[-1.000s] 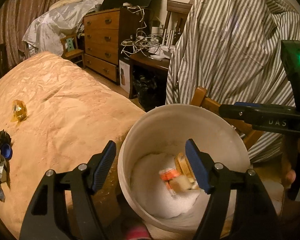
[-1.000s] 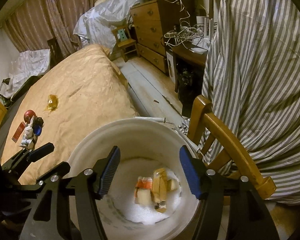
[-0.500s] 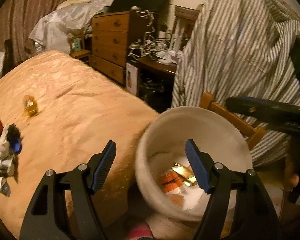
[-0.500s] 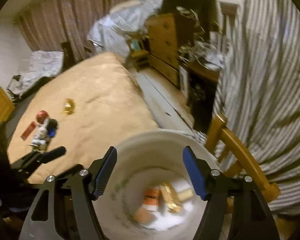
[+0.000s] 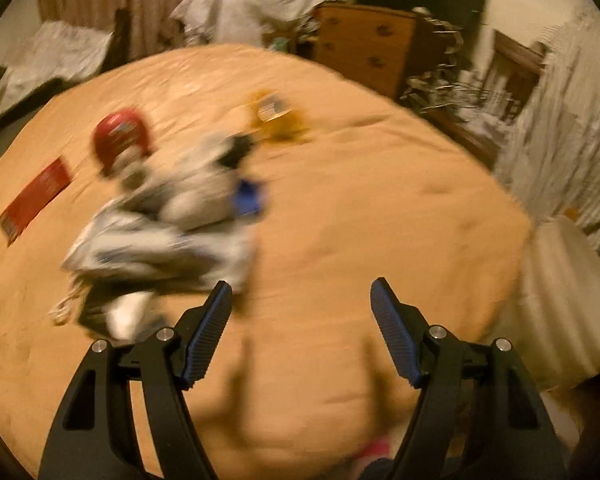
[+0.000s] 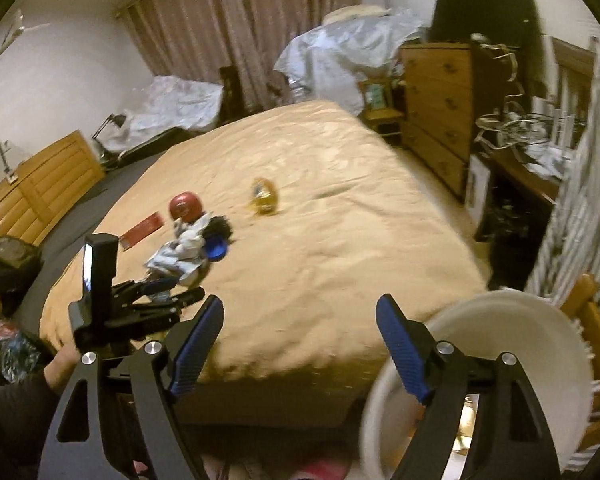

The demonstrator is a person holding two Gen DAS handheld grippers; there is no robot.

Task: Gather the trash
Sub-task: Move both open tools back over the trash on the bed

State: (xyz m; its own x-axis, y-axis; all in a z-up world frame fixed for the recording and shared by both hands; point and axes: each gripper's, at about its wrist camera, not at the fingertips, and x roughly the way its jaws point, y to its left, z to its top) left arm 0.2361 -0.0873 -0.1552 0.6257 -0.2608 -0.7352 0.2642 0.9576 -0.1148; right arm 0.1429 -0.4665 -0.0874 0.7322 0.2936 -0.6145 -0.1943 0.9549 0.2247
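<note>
The left gripper (image 5: 300, 328) was wide open and empty over the bed (image 5: 360, 220), near the crumpled wrapper pile (image 5: 168, 232). The right gripper (image 6: 300, 344), open too, held nothing beside the white bucket (image 6: 532, 320). Next it looked like grabbing that pile.

Dim warm indoor light — left view heavily motion-blurred, right view sharper — fisheye bending, dark vignette at edges.
</note>
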